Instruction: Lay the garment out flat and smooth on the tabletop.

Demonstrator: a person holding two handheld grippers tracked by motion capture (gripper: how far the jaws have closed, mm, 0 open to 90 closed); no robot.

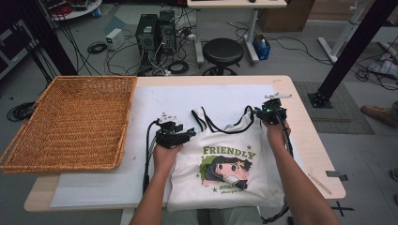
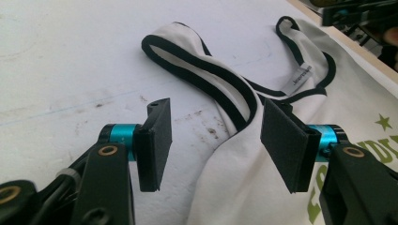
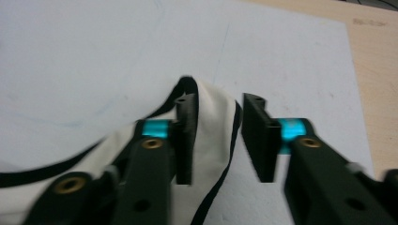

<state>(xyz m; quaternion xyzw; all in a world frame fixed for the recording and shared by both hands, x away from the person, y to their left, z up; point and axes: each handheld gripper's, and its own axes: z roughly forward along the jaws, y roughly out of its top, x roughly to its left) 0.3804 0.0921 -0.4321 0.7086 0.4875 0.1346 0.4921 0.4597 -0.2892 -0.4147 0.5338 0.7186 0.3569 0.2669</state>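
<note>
A white tank top (image 1: 225, 159) with black trim and a green "FRIENDLY" cartoon print lies flat on the white sheet, straps pointing away from me. My left gripper (image 1: 187, 133) hovers at its left armhole. In the left gripper view the left gripper (image 2: 216, 110) stands open, with the shirt's edge (image 2: 234, 154) under the wide gap and neither pad pressing on it. My right gripper (image 1: 259, 111) is at the right strap. In the right gripper view the strap (image 3: 211, 126) lies between the jaws of the right gripper (image 3: 218, 99) against the left pad (image 3: 184, 140), with a gap to the right pad: open.
A large wicker basket (image 1: 70, 122) takes up the table's left end. The white sheet (image 1: 155, 101) covers most of the wooden table (image 1: 305, 126). Behind the far edge stand a black stool (image 1: 223, 51), computer towers (image 1: 155, 30) and loose cables on the floor.
</note>
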